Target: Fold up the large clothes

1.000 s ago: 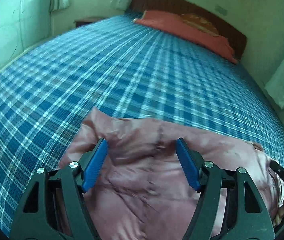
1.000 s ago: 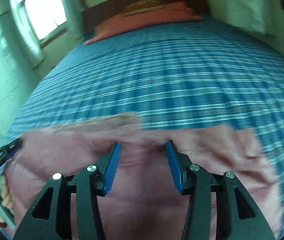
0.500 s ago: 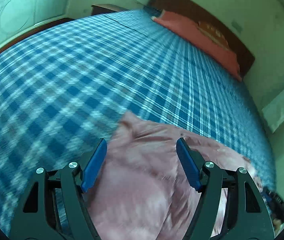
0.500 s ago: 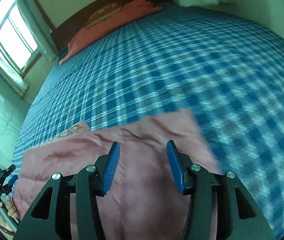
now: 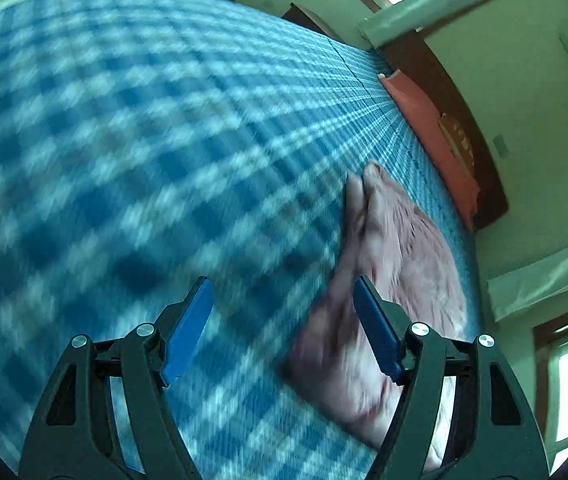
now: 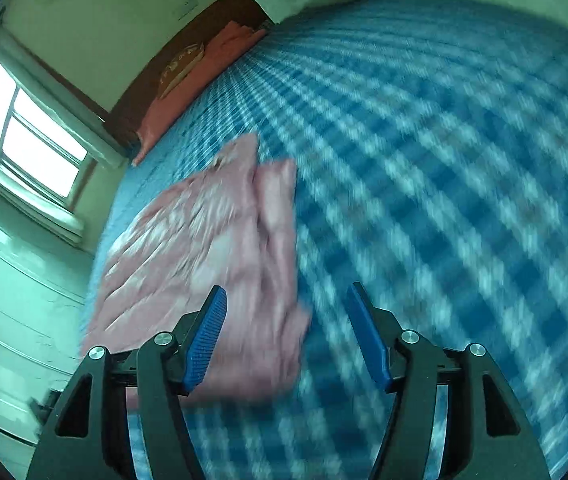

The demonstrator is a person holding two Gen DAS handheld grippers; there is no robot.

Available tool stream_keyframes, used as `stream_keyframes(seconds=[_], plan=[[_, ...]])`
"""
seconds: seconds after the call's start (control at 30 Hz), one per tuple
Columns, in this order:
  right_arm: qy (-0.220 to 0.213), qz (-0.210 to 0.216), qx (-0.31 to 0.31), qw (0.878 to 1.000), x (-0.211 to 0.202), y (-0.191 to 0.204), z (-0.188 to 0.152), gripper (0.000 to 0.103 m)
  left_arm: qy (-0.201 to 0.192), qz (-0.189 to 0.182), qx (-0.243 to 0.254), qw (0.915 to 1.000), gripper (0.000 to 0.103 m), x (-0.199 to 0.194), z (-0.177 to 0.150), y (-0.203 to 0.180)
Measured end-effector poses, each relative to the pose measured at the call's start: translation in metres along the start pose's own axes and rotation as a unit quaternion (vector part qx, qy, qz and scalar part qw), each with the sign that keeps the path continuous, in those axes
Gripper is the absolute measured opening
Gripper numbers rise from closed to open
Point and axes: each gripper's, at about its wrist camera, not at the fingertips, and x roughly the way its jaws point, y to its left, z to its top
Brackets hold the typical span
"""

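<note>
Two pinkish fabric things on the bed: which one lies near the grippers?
The pink garment, crumpled on the plaid sheet just ahead of the right gripper. The salmon pillow lies far off by the headboard.

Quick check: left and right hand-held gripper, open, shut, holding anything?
Left hand-held gripper: open, holding nothing; pink garment lies on the bed.
Right hand-held gripper: jaws opening, nothing gripped between them.

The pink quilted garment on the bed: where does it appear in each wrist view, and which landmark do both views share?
Left wrist view: the pink quilted garment lies right of centre, running to the lower right.
Right wrist view: it lies left of centre, reaching down to the lower middle.
Shared landmark: the red pillow at the wooden headboard.
</note>
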Motion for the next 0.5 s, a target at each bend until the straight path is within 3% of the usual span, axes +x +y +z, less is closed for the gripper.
stream_keyframes(seconds=[0.1, 0.2, 0.37, 0.4, 0.43, 0.5], plan=[[0.013, 0.036, 0.029, 0.999, 0.003, -0.003, -0.027, 0.062, 0.011, -0.028, -0.01, 0.9995, 0.072, 0.0, -0.023, -0.002], [0.026, 0.051, 0.043, 0.997, 0.022, 0.003, -0.04, 0.062, 0.025, -0.03, -0.001, 0.9992, 0.072, 0.014, -0.034, -0.013], [0.012, 0.068, 0.088, 0.994, 0.047, 0.003, -0.039, 0.062, -0.002, -0.032, -0.001, 0.9995, 0.072, 0.033, -0.031, -0.029], [0.007, 0.07, 0.091, 0.993, 0.051, 0.006, -0.038, 0.062, -0.004, -0.034, -0.001, 0.9994, 0.063, 0.037, -0.029, -0.032], [0.002, 0.07, 0.086, 0.994, 0.054, 0.009, -0.037, 0.055, 0.001, -0.034, -0.002, 0.9994, 0.046, 0.043, -0.027, -0.034], [0.005, 0.07, 0.086, 0.994, 0.061, 0.011, -0.034, 0.04, 0.008, -0.04, -0.008, 0.9991, 0.026, 0.048, -0.029, -0.037]])
